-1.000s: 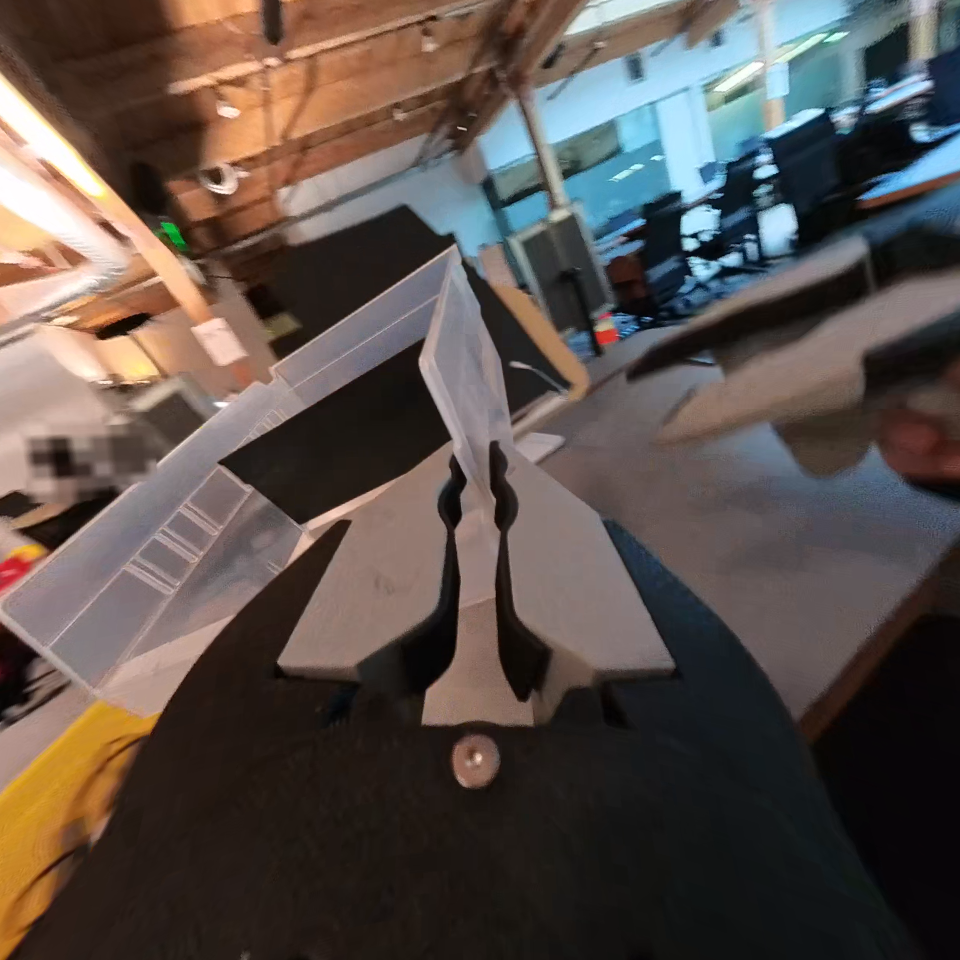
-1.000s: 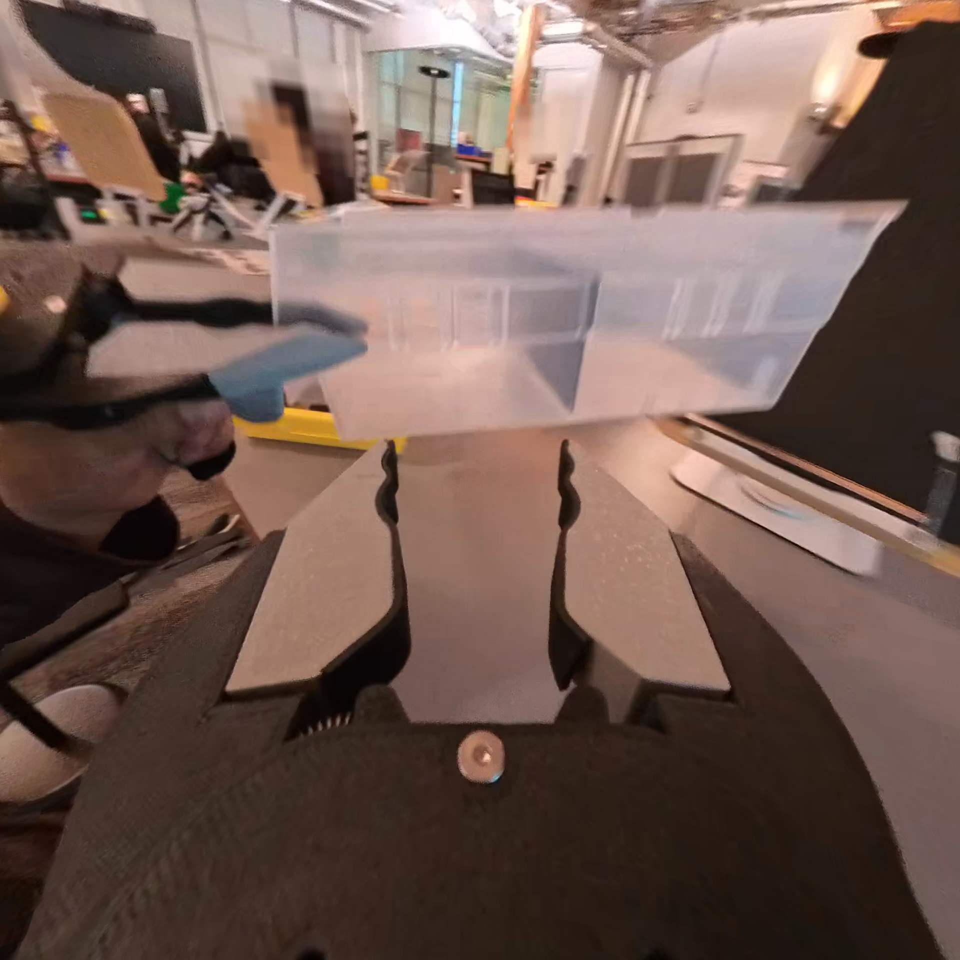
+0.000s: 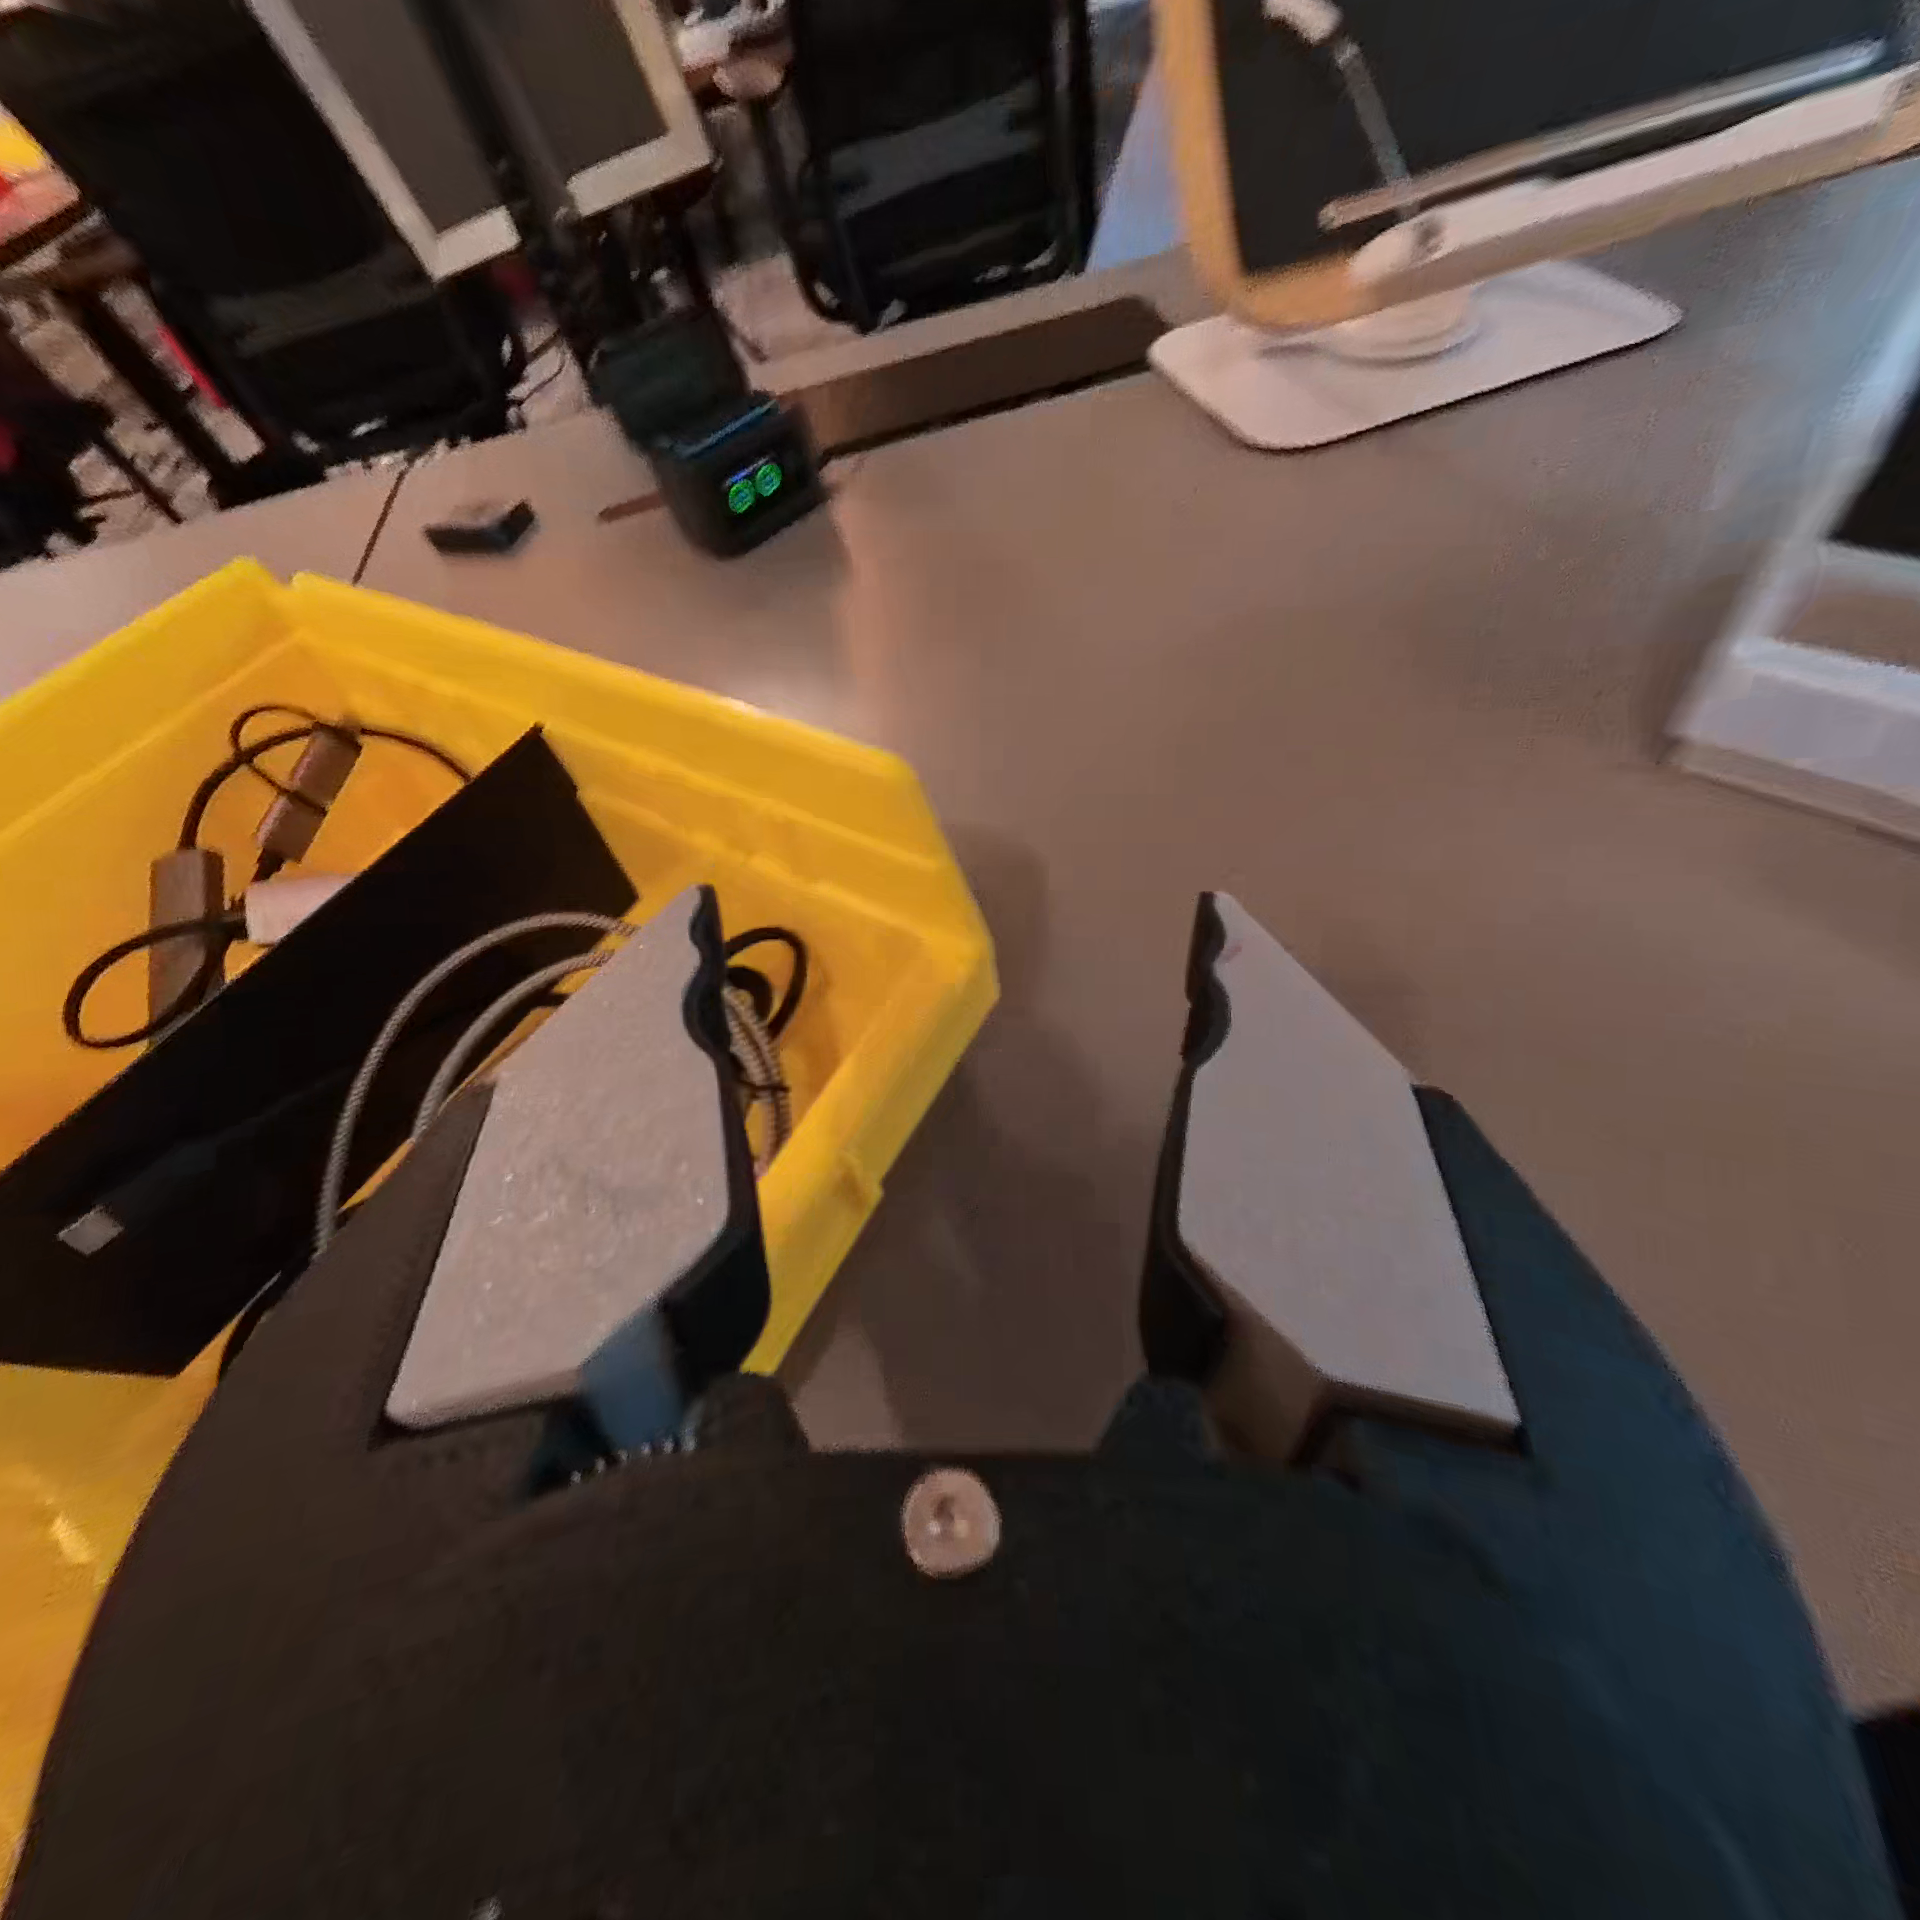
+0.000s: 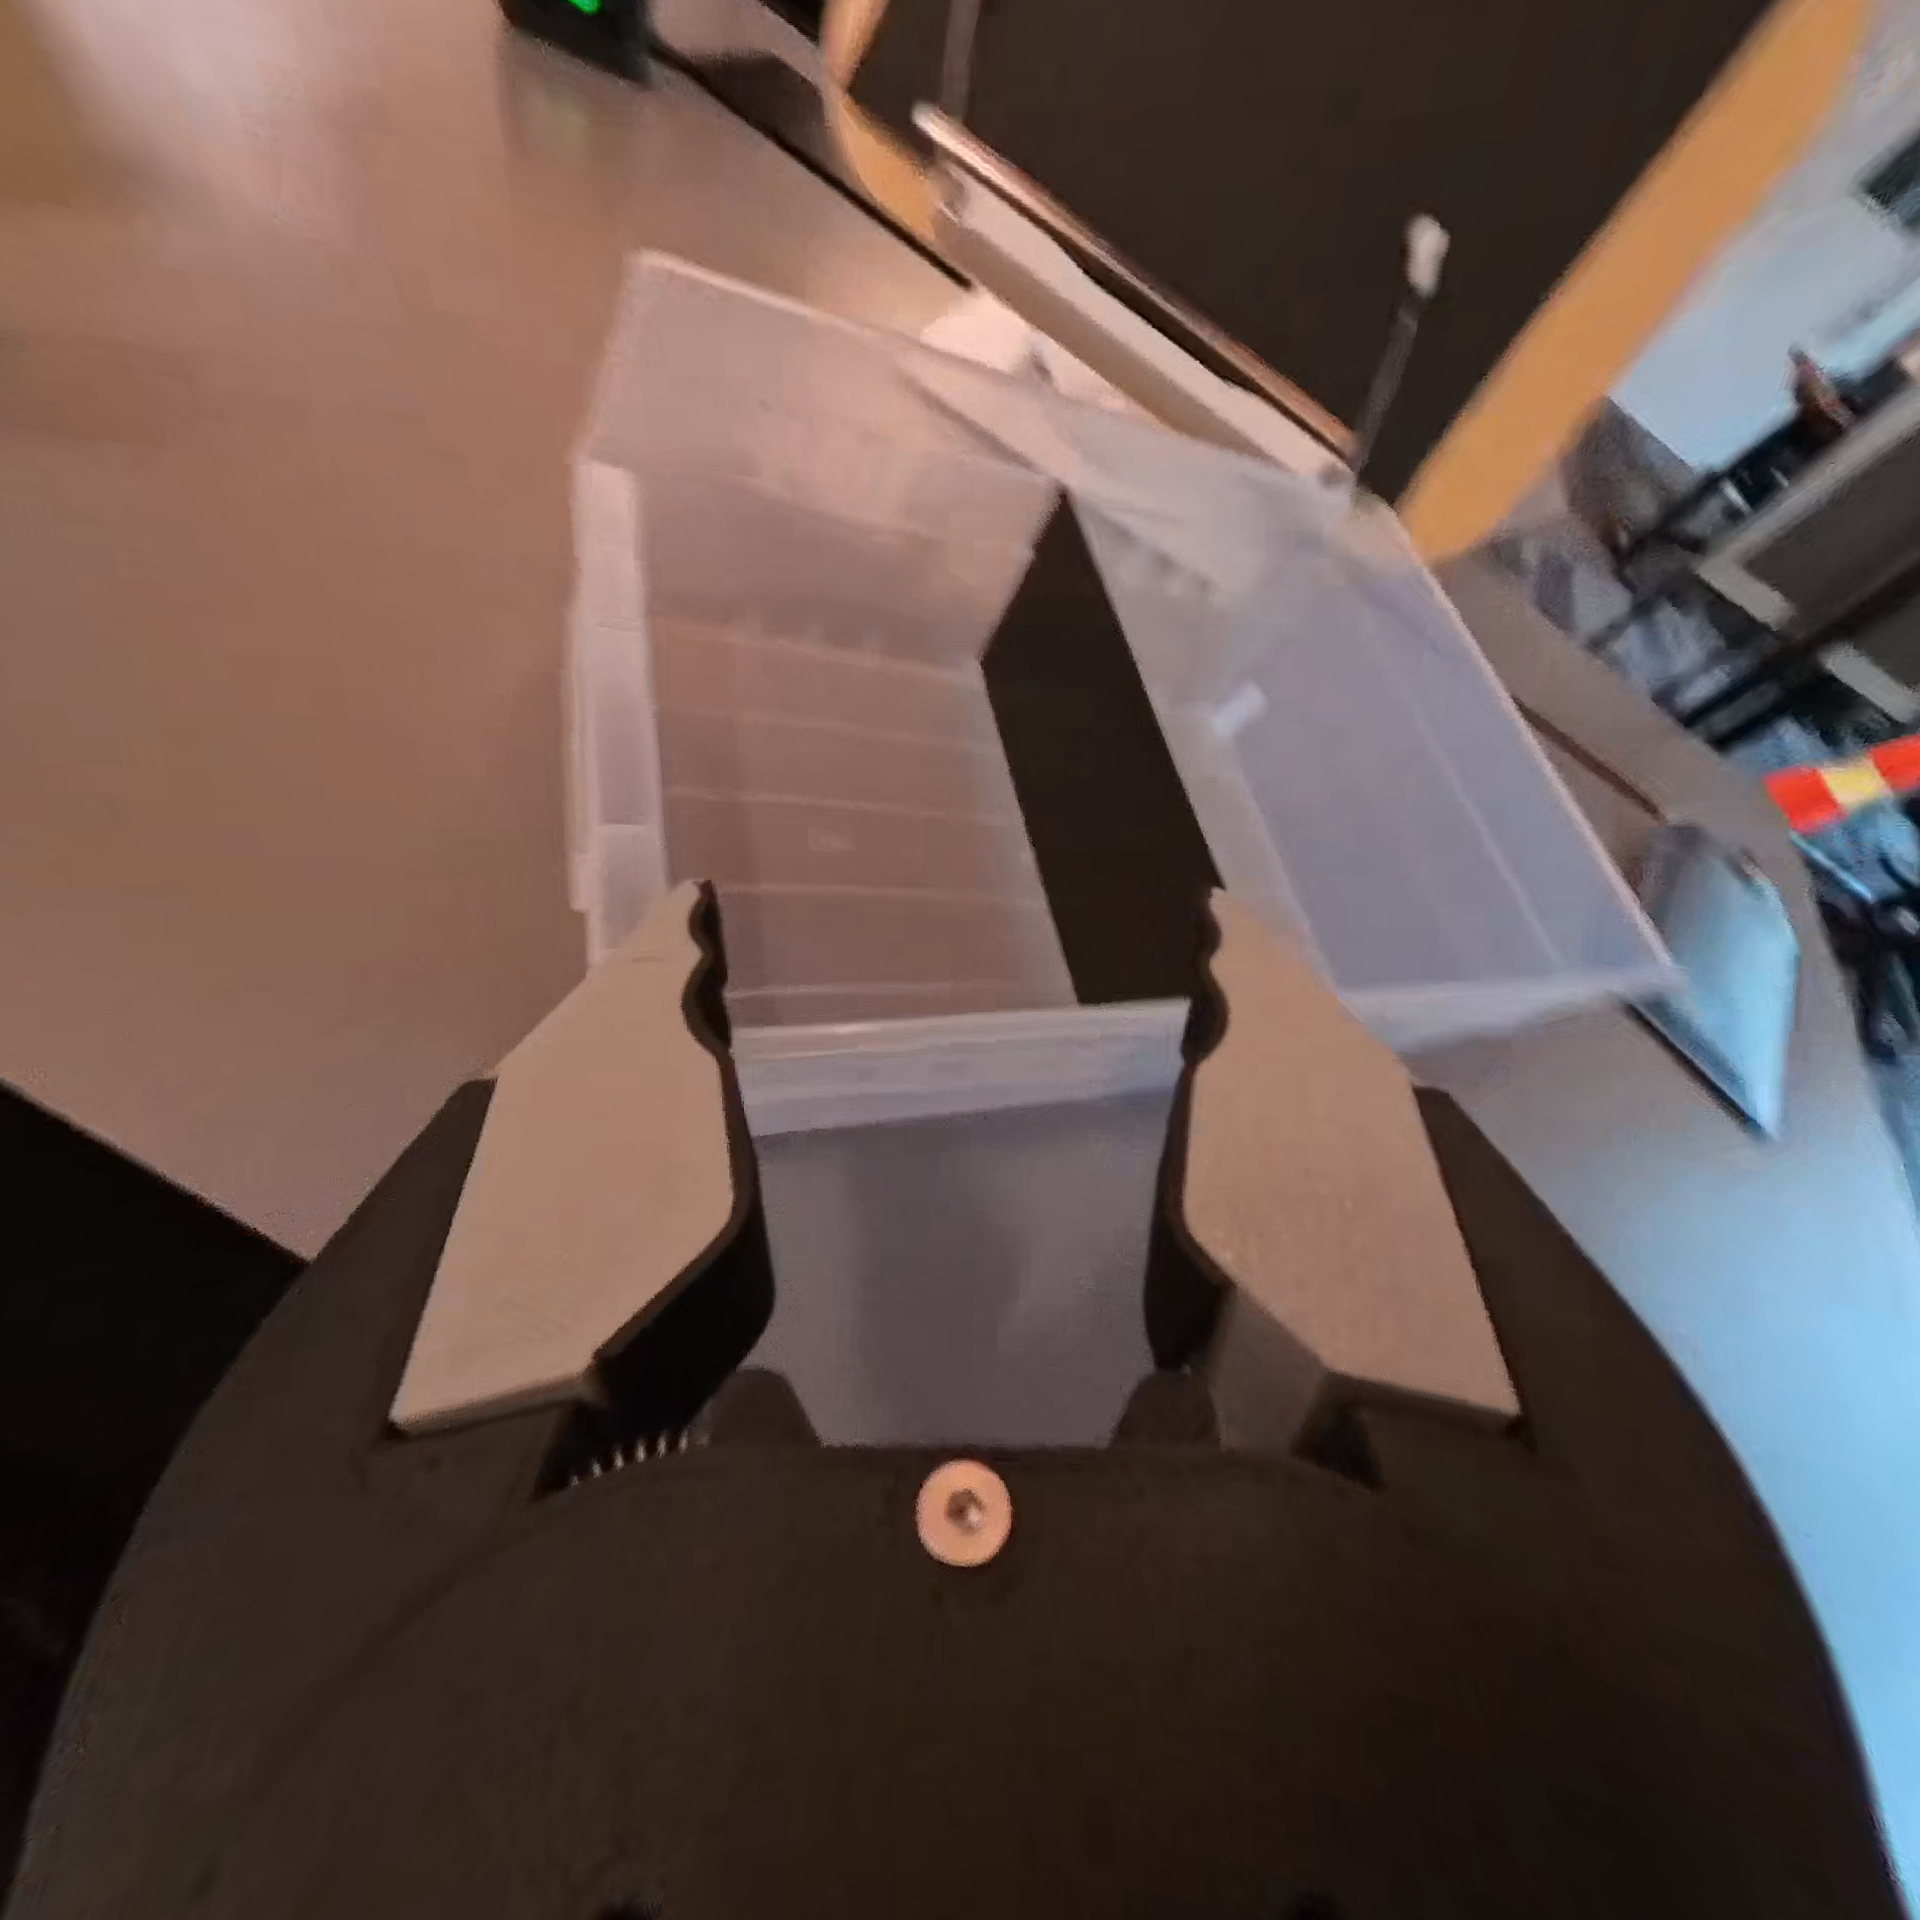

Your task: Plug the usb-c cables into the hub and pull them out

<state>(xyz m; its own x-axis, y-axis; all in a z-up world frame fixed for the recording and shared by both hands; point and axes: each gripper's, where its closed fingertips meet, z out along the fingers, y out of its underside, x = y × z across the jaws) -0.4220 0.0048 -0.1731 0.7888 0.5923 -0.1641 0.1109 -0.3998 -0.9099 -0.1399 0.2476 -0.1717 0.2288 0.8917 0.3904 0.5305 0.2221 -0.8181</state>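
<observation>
Apparently both of my tools were empty. My left gripper (image 3: 951,935) hung with its jaws spread wide over the grey desk (image 3: 1299,748), just beside the corner of a yellow bin (image 3: 831,790). Inside that bin lay the cables (image 3: 457,997), a braided grey one and thin black ones coiled among small adapters, with a black flat panel (image 3: 312,1018) leaning across them. I could not pick out the hub for certain. My right gripper (image 4: 956,935) was likewise spread apart, nothing between its fingers, poised above a clear plastic organizer box (image 4: 831,748) resting on the desk with its lid (image 4: 1403,727) swung up.
</observation>
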